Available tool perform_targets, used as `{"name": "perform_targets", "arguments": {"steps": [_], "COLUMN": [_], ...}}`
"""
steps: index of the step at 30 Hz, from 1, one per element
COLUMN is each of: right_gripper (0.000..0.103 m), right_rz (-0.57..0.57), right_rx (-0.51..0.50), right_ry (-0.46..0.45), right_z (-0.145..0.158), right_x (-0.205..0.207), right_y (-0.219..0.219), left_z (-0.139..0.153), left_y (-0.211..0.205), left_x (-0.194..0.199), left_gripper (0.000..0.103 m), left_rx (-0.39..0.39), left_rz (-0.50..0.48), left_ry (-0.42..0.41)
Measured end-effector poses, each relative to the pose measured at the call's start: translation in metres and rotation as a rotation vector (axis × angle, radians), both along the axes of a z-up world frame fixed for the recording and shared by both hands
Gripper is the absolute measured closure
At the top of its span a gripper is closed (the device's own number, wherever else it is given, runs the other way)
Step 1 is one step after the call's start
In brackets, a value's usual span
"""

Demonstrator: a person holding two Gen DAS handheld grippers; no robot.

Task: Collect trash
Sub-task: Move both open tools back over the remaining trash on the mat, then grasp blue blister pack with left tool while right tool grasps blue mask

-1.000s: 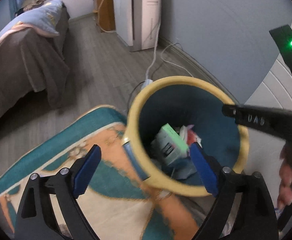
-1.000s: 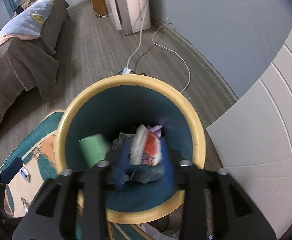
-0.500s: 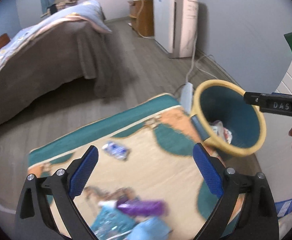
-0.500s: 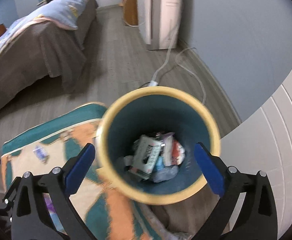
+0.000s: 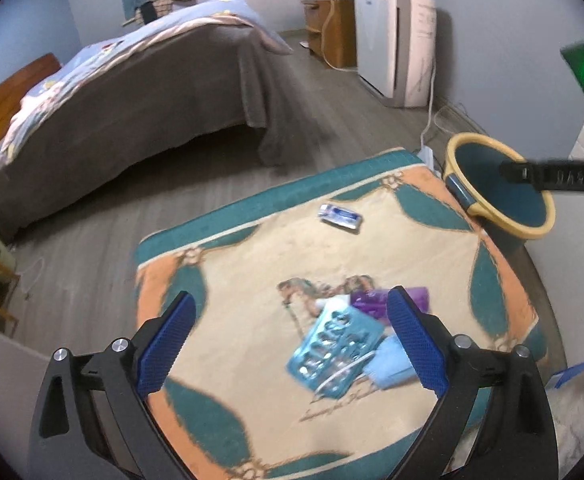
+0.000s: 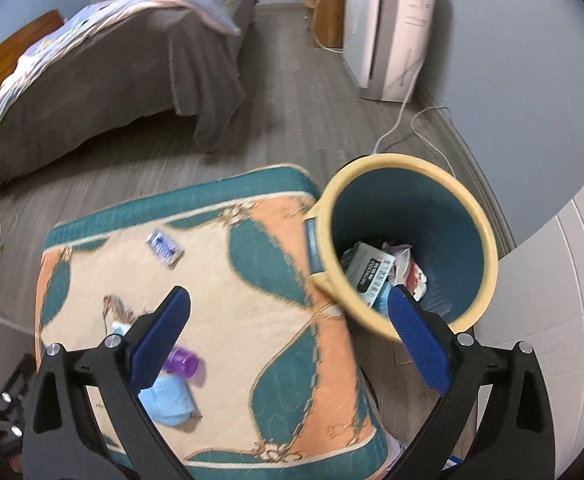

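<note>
Both tongs are spread wide and hold nothing. The left tongs (image 5: 288, 344) hang over a small heap on the rug (image 5: 252, 264): a teal blister pack (image 5: 334, 350), a purple bottle (image 5: 376, 300) just behind it, and a pale blue piece of cloth or tissue (image 5: 388, 364) touching the pack's right edge. The right tongs (image 6: 288, 338) sit between the rug and the bin (image 6: 480, 216), which stands at the rug's far right corner and already holds a box and some wrappers. A small blue-and-white packet (image 5: 340, 218) lies alone, well apart from the heap, nearer the bin.

Most of the trash is not yet collected. The heap is the likely next target, and that is where trouble lies: the three pieces overlap, so closing on one may drag or scatter the others. The blister pack lies flat on soft pile, and the fingers could skate over it or pinch the rug instead. The bottle looks round, though blur makes this uncertain, and could roll off if nudged. The two tools are also close together near the bin, so a reach across risks a knock
</note>
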State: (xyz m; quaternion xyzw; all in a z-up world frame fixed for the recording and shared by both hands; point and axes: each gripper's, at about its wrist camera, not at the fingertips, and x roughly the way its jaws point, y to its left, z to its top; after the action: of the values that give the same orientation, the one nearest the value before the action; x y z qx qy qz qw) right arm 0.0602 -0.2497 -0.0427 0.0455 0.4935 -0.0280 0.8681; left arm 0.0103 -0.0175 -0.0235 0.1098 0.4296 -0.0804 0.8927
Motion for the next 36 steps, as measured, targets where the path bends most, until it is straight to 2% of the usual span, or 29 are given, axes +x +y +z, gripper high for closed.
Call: {"name": "perform_targets", "arguments": {"steps": [4,10,16,23,31,34,36], "right_gripper": [0.006,0.006,0.006,0.006,0.007,0.013,0.024], "right_rz": [0.026,0.052,0.062,0.109,0.067,0.07,0.083], "right_rx": [0.042,0.031,0.031,-0.014,0.057,0.078,0.1], "right_ry": [0.023,0.07,0.142,0.194,0.244,0.253,0.273], "right_z": [-0.009,-0.032,-0.058,-0.076,-0.081,-0.081,-0.085], "right_x": [-0.003,-0.001,0.002,0.007,0.0,-0.008,-0.014], "right_y": [0.017,0.036,0.053,0.074,0.069,0.07,0.072], "left_z": [-0.001,-0.013,-0.04,-0.075,-0.113,-0.127,-0.133], "left_y": [0.027,0.043,0.047,0.04,0.011,0.002,-0.003], "left_x": [-0.002,0.004,0.012,0.016,0.021,0.023,0.023], "left_gripper": [0.007,0.007,0.007,0.007,0.007,0.007,0.007], "left_rx": [-0.041,-0.038,-0.011,0.025,0.045,0.052,0.082], "left_rz": [0.051,0.086,0.078,0.003,-0.103,-0.133,-0.153], "left_ry": [-0.01,0.014,0.098,0.2,0.264,0.297,0.306]}}
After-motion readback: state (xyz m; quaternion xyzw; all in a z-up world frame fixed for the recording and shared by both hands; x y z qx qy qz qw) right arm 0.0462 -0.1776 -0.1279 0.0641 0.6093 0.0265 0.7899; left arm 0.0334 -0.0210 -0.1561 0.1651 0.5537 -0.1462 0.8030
